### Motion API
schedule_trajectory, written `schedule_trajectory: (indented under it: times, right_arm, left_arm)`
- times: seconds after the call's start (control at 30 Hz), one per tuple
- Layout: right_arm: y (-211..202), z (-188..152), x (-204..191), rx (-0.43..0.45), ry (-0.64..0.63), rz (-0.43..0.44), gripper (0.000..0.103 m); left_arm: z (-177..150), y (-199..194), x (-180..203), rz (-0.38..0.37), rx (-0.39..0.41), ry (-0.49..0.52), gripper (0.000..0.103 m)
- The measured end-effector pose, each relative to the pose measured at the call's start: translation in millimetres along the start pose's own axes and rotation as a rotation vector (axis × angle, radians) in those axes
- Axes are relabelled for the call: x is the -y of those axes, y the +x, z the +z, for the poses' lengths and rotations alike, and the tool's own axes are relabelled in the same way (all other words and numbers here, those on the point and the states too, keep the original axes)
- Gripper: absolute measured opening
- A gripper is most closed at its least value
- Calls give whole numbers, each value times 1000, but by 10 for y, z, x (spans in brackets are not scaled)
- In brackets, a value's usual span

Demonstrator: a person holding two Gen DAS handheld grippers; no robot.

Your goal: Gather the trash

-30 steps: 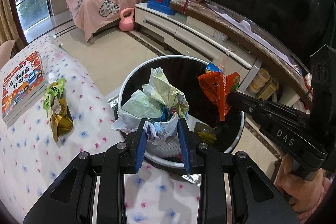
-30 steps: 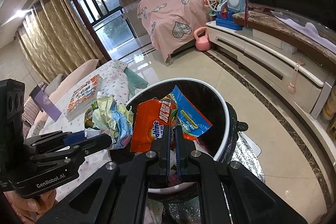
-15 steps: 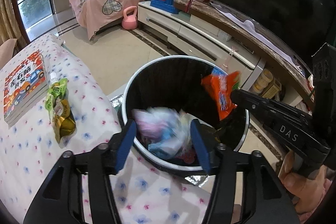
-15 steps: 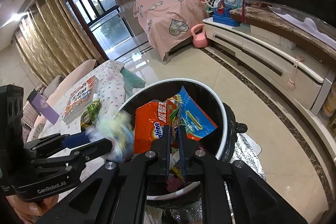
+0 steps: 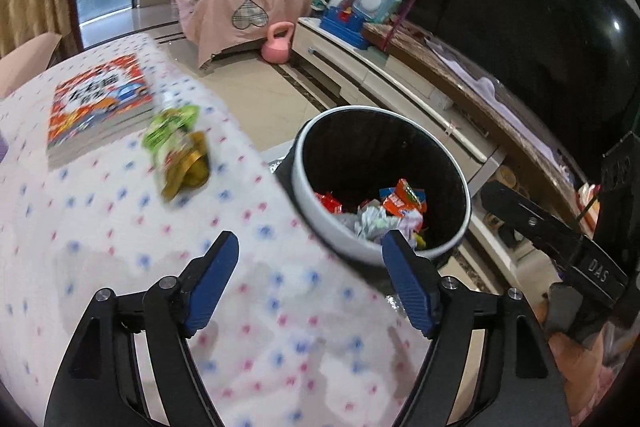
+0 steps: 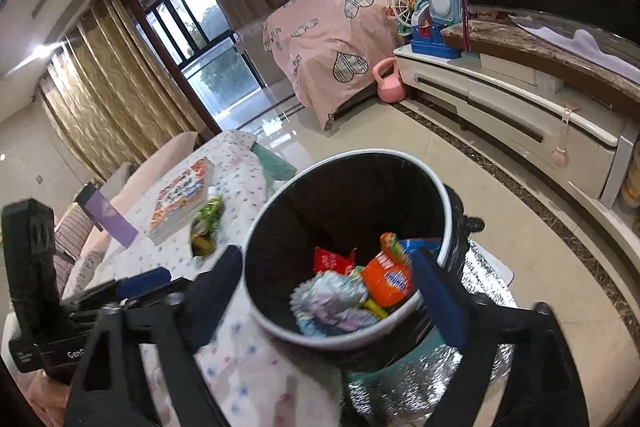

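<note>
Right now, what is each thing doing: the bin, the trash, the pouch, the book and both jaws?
Trash bin: upright, open, partly filled.
Crumpled paper: inside bin.
Orange wrapper: inside bin.
Green pouch: lying on the spotted cloth.
Book: closed, flat.
Left gripper: jaws just opened, empty.
Right gripper: jaws just opened, empty.

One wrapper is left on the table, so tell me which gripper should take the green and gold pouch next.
Left, probably. The left gripper is open and empty over the spotted tablecloth, facing the green and gold pouch. The right gripper is open over the trash bin, farther away.
</note>
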State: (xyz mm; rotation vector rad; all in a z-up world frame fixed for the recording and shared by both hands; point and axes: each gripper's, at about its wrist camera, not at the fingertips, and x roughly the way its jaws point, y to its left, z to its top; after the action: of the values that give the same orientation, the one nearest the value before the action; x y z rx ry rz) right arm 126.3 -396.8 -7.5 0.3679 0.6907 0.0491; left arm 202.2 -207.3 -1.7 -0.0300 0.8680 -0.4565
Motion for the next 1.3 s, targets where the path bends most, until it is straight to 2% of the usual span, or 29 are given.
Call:
schedule_trajectory:
  times: [0.13,0.43,0.63,0.77,0.87,1.03,1.3]
  right_arm:
    - [-194,-170,-167,37,-3,12,98]
    - [-451,-640,-541,71,10,48,100]
    - [-594,-760,-844,87,-34,71,100]
    - [-836,-780,-1078,153,-90,69,102]
    - [-1070,-841,-1207,242,-139,41,103]
    - [-1266,-1087,-1342,394,-232,-72,103]
    - [-1181,-1272,-1332,420,-263,-96,103]
  left_arm:
    - [-247,-265,-142,14,44,-33,82]
    - [-728,-925,-506,61,162,-88,84]
    - [-922,-1362,-640,96,254,-111,87]
    - [-1058,-1601,-641,131,328,-101,92]
    - [-1199,-1720,-610,184,407,-90,103]
    - [-1399,-1753,-586,278,481,-58,103]
    - [-1554,-1658,-597,353,477,-31,103]
